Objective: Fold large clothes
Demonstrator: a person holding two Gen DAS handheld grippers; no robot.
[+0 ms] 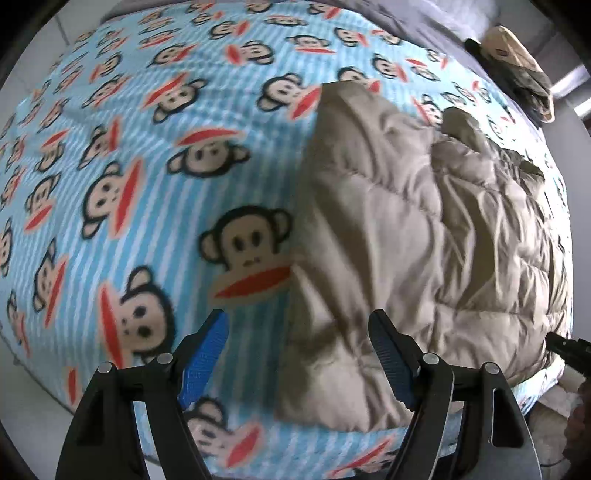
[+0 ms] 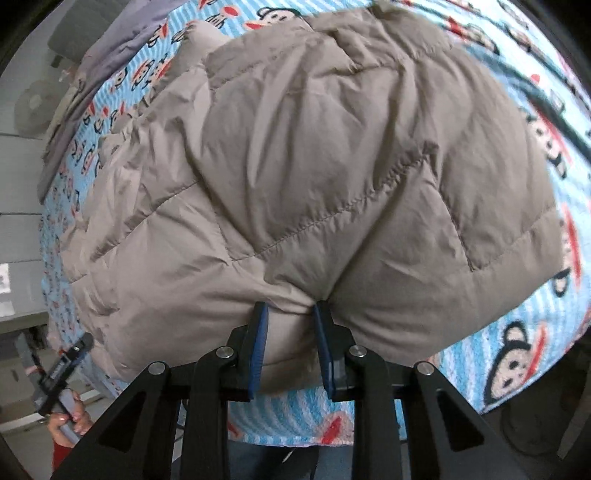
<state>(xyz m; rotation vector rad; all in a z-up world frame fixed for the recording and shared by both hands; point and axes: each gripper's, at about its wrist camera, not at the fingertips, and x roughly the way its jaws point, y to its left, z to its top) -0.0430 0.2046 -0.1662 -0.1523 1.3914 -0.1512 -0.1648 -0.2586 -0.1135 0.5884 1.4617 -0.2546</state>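
A beige quilted puffer jacket (image 1: 424,229) lies crumpled on the bed, filling most of the right wrist view (image 2: 314,166). My left gripper (image 1: 297,317) hangs open just above the jacket's left edge. Its blue pads (image 1: 203,354) stand wide apart and do not press on the fabric. My right gripper (image 2: 291,308) is shut on a pinched fold of the jacket's near hem. The left gripper's handle (image 2: 55,369), held in a hand, shows at the lower left of the right wrist view. A dark part of the right gripper (image 1: 569,350) peeks in at the right edge of the left wrist view.
A light-blue striped blanket with a monkey print (image 1: 129,166) covers the bed. A pile of other clothes (image 1: 517,66) sits at its far right corner, next to grey bedding (image 1: 406,22). The bed's near edge (image 2: 280,432) lies just below my right fingers. A fan (image 2: 35,103) stands beyond the bed.
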